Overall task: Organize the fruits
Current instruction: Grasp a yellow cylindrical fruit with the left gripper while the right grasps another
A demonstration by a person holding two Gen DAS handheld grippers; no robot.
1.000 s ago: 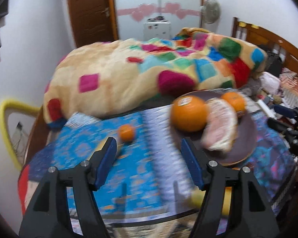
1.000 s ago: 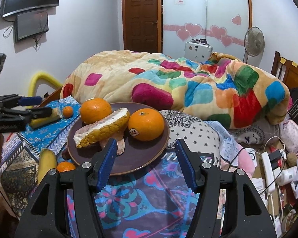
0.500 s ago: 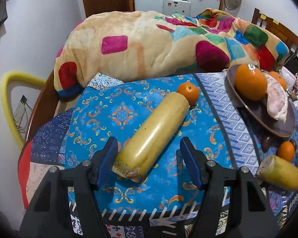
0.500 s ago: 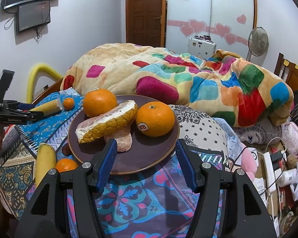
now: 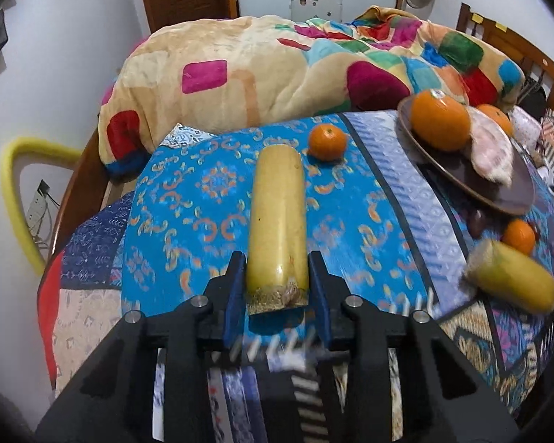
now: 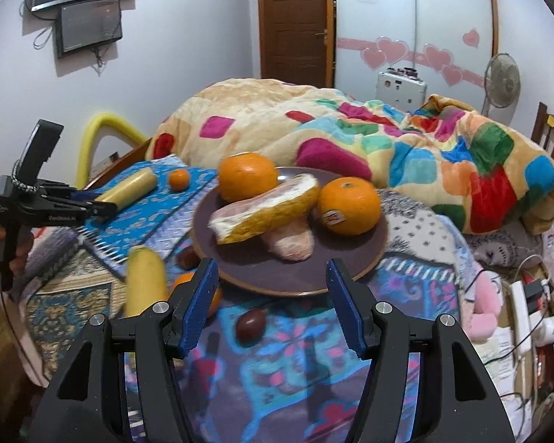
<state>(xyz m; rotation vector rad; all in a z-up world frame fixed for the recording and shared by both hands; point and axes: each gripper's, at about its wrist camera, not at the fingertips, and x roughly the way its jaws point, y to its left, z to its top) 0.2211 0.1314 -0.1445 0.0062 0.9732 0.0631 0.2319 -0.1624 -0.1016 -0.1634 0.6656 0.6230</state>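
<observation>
bed quilt (image 5: 210, 199) | left claw (image 5: 277, 284) closing round yellow stalk (image 5: 277, 217) | right claw (image 6: 273, 306) spread, empty

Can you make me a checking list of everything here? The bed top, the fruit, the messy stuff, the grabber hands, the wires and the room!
Surface: bed spread with a blue patterned cloth.
Job's things: long yellow stalk lying on the cloth; small orange just beyond it; brown plate holding two big oranges and pomelo pieces; a second yellow stalk near the plate.
Clutter: a dark round fruit loose in front of the plate; odds and ends at the bed's right side.
Grippers: left gripper closing, the stalk's cut end between its pads; right gripper open, empty.
Cables: white cords at the right.
Surroundings: colourful blanket, door, fan, wall screens.
</observation>
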